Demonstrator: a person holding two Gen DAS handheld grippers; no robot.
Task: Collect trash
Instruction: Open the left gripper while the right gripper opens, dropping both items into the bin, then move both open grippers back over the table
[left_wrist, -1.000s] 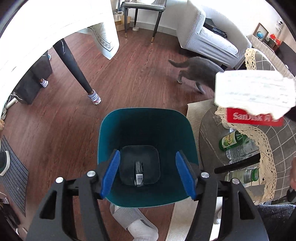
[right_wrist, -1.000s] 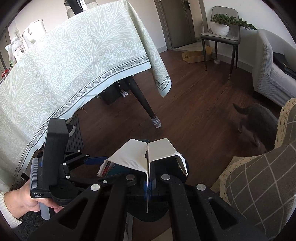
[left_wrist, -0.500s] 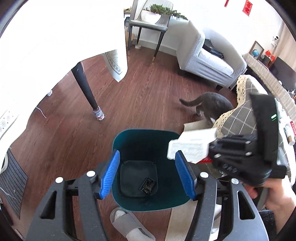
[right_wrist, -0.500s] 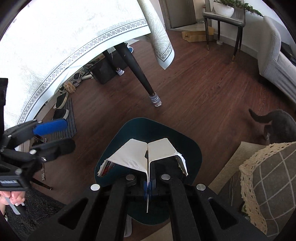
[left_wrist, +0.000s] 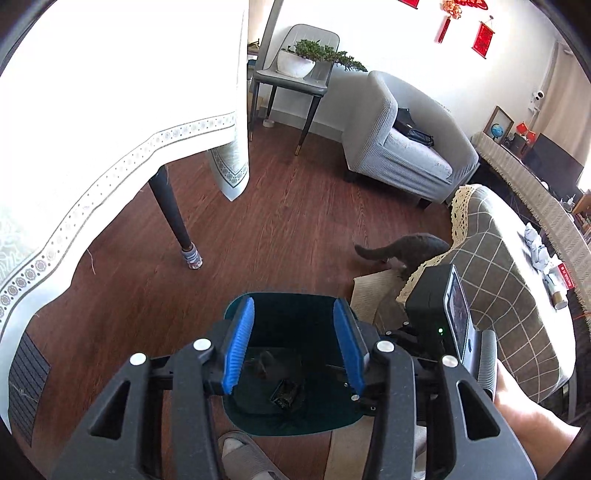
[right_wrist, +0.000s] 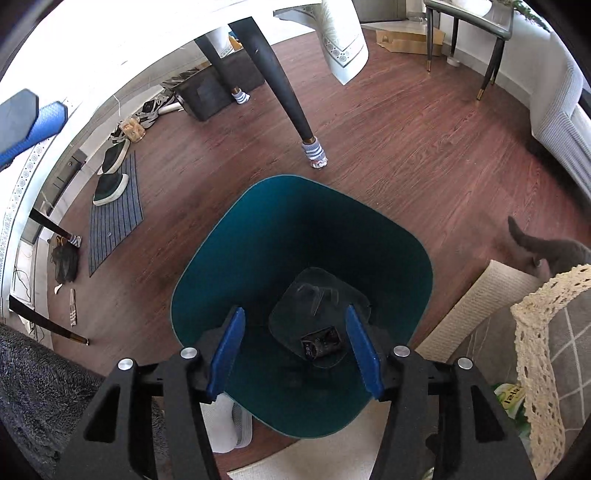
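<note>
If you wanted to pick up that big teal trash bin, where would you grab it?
Best guess: grip the teal trash bin by its thin top rim, coming straight down from above. It stands upright and open, so one finger can slip inside the wall and one outside. The near edge, just below the open right gripper, looks easiest to reach.

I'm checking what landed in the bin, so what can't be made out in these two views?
- Small dark item at the bottom of the teal plastic bin: too dark to identify, either view.
- Grey cat: head hidden behind the checked cover.
- Green-labelled bottle, right wrist view: mostly hidden by lace trim.
</note>
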